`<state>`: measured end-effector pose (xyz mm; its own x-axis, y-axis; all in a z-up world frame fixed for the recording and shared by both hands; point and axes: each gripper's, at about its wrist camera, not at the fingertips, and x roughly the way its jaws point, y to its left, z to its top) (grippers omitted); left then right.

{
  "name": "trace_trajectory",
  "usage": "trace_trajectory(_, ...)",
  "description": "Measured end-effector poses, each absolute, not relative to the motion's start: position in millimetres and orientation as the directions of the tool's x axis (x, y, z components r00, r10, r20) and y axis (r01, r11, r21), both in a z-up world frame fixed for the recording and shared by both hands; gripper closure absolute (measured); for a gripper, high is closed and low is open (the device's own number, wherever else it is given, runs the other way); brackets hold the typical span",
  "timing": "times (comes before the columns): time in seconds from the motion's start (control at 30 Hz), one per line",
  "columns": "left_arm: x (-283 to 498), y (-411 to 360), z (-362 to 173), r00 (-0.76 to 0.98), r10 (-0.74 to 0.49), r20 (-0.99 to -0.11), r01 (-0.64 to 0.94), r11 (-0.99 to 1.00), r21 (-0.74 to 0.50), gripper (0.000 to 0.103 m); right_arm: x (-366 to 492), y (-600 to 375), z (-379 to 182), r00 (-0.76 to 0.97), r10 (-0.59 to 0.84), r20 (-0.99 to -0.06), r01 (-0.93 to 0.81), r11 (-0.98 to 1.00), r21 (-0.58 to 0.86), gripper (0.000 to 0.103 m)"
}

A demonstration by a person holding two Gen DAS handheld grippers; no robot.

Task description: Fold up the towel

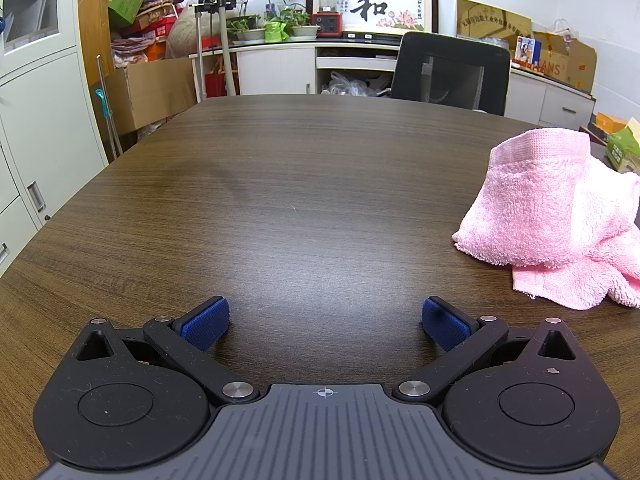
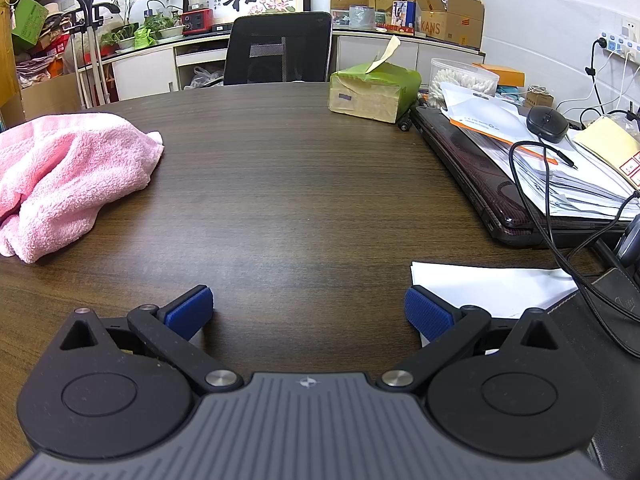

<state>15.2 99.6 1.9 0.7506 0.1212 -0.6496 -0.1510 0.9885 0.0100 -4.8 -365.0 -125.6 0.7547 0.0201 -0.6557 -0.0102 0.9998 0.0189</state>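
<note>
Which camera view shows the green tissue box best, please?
The right wrist view shows it best: the green tissue box stands whole on the far side of the table, with a tissue sticking up from its top. The left wrist view shows only a part of it at the right edge, behind the pink towel.

Dark wood table, cluttered on its right.
On it lie a crumpled pink towel, green tissue box, laptop and white paper.
</note>
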Motion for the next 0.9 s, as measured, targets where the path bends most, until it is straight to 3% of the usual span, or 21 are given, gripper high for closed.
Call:
trace_trajectory(0.73, 15, 100, 2, 0.750, 0.122, -0.650, -0.151, 0.988, 0.011, 0.000, -2, -359, -126, 0.760, 0.010, -0.650, 0.000, 1.000, 0.015, 0.000)
trace_trajectory(0.9, 15, 100, 2, 0.750, 0.122, -0.650, -0.151, 0.988, 0.011, 0.000, 2, -340, -118, 0.779, 0.076, -0.623, -0.055, 0.997, 0.053, 0.000)
